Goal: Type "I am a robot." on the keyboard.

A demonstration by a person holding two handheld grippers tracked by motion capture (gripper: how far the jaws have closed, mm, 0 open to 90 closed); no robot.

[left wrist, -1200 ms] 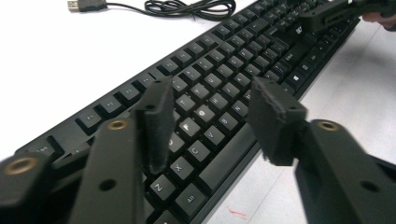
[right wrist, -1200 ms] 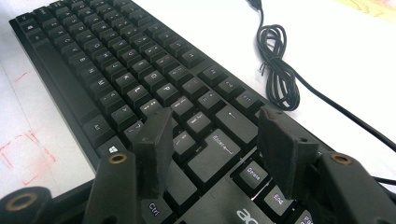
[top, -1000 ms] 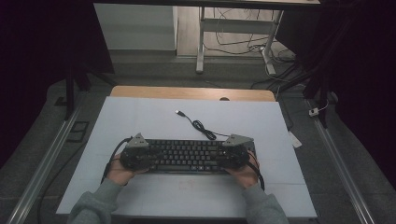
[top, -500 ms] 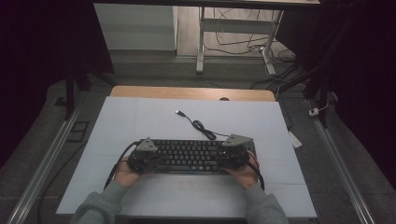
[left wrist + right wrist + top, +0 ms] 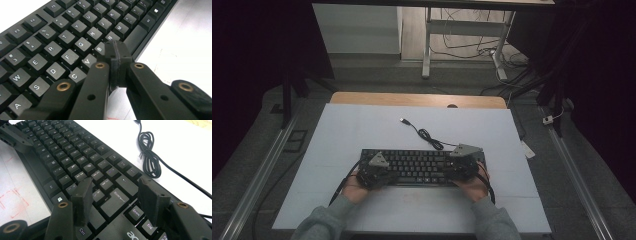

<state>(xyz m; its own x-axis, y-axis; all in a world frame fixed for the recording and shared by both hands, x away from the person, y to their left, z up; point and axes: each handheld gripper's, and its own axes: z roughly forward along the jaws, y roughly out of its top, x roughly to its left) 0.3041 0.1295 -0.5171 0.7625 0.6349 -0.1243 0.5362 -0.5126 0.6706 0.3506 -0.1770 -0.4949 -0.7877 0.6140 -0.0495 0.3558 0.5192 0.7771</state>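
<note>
Cable coils behind keyboard, well clear of both grippers

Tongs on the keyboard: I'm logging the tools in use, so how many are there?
2. The left tongs, jaws shut, sit over the keyboard's left part near the C and V keys. The right tongs, jaws open, sit over its right end by the Enter key.

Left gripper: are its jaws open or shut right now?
Shut. In the left gripper view the left gripper has its pads pressed together with nothing between them, tips over the keyboard near the B key.
</note>
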